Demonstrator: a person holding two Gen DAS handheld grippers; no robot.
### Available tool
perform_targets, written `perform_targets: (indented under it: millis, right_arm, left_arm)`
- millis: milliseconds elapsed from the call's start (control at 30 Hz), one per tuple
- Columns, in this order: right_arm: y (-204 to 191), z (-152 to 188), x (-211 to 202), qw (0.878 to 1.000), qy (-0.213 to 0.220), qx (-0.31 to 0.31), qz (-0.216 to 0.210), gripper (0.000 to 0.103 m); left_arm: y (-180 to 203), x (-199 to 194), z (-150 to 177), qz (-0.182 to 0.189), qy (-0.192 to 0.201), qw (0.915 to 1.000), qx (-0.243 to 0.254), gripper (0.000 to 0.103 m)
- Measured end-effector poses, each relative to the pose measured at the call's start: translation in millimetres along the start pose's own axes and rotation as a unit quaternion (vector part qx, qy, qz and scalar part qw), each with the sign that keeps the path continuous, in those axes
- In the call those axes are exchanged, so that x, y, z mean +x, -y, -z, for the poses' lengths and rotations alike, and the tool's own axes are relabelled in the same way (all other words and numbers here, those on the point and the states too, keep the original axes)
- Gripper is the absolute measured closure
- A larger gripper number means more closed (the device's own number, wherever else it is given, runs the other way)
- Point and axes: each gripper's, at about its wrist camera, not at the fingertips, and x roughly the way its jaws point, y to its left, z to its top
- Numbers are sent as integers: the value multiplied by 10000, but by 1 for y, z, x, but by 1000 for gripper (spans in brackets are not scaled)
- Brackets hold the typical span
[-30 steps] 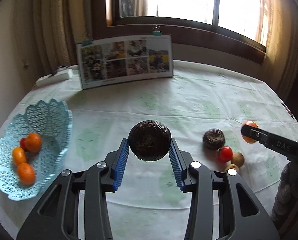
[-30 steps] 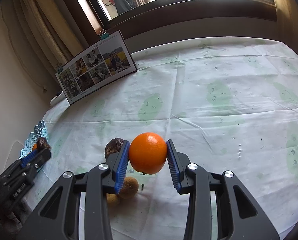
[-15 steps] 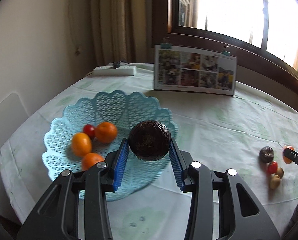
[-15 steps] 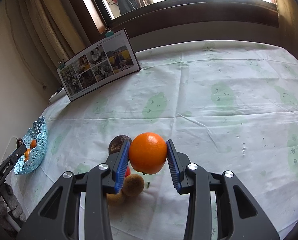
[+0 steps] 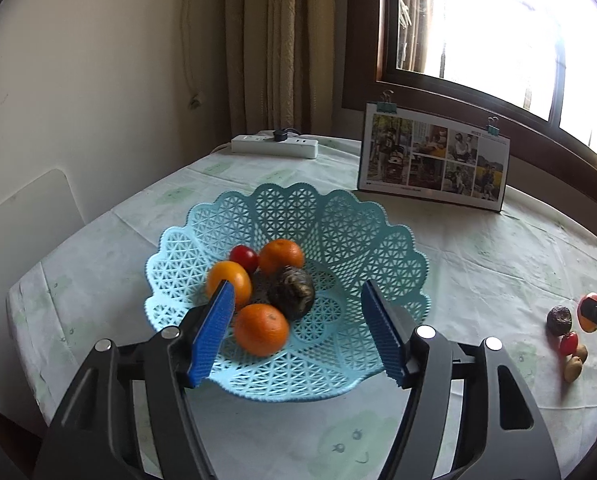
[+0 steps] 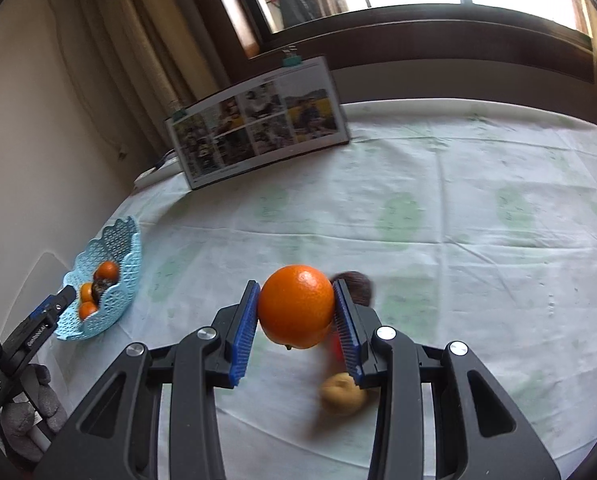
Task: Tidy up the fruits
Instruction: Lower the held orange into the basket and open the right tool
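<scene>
**A:** The left gripper (image 5: 298,330) was seen spread wide over the blue basket (image 5: 378,236), nothing held. The dark fruit (image 5: 292,292) was already lying in the middle, an orange (image 5: 261,329) touching it at 7 o'clock.

**B:** The big orange (image 6: 296,306) was clamped in the right gripper (image 6: 296,316), basket away at 9 o'clock. Probably best lowered in gently at the bare 3 o'clock side.

Left gripper (image 5: 298,322) hangs with jaws spread wide, blue pads (image 5: 214,332) empty. Right gripper (image 6: 296,322) is clamped, both pads pressing a round load, a grey-gloved hand (image 6: 30,416) gripping the left one's handle.
</scene>
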Motion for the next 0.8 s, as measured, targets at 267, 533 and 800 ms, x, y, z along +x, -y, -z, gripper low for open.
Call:
perform_targets:
  millis: [267, 533, 800]
  right_arm:
    - [-82, -7, 17, 9956, -108, -662, -657, 65]
    - [-157, -5, 40, 9850, -318, -1228, -1169, 65]
    - [-194, 3, 63, 9784, -554, -1498, -1311, 65]
  left_arm:
    - [-33, -6, 5, -196, 94, 9996, -201, 27]
    - [-55, -4, 10, -281, 84, 9990, -339, 27]
    - [-68, 1, 13, -248, 69, 9982, -546, 24]
